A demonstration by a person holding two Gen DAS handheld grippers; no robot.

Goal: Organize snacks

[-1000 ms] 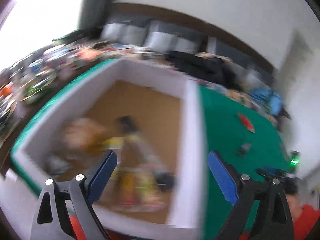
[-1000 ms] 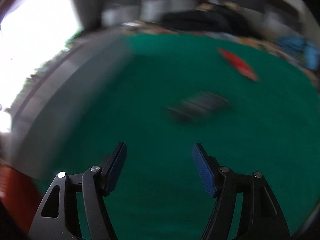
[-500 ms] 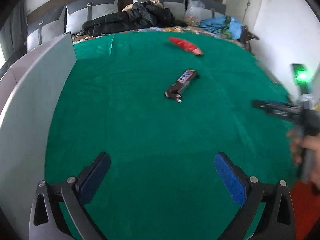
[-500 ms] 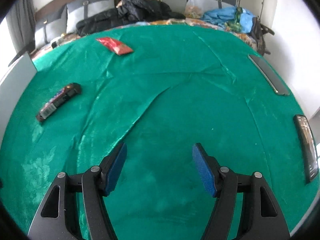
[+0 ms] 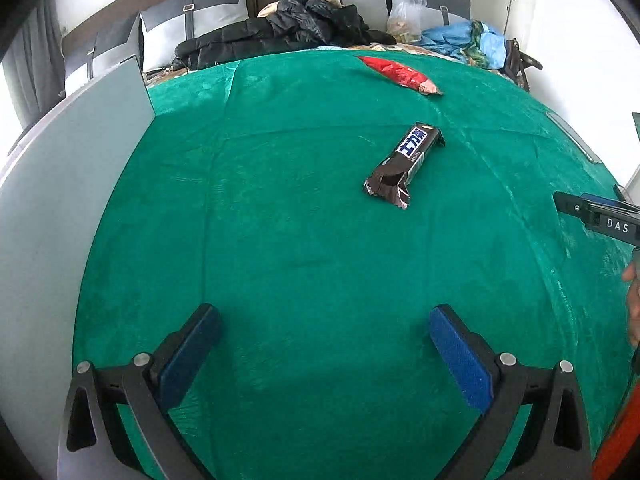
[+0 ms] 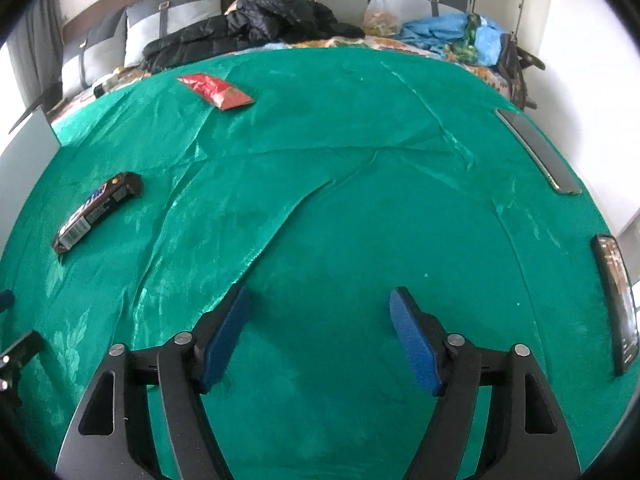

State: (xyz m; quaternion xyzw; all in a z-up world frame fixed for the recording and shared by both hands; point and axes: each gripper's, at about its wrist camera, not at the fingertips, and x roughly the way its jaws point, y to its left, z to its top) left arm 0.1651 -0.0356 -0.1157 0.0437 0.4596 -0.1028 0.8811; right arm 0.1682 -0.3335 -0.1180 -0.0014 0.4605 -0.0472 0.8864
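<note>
Your left claw (image 5: pixel 323 340) has its blue pads spread wide with nothing between them, and it hovers over bare green cloth (image 5: pixel 300 240). Ahead of it and a little to the right lies the dark chocolate bar (image 5: pixel 407 162), flat on the cloth, its crimped end turned toward you. Farther on, near the far edge of the cloth, lies the red snack packet (image 5: pixel 400 75), well apart from the bar. Along your left side runs the pale wall of the white box (image 5: pixel 60 208).

Your right claw (image 6: pixel 319 330) is likewise spread open and holds nothing, above a creased stretch of the green cloth. From this view the chocolate bar (image 6: pixel 97 211) is well off to the left and the red snack packet (image 6: pixel 216 91) sits far ahead on the left. Two dark phones (image 6: pixel 614 302) lie along the right edge of the cloth. A black jacket (image 6: pixel 256 28) is heaped against the grey cushions (image 6: pixel 176 8) beyond.
</note>
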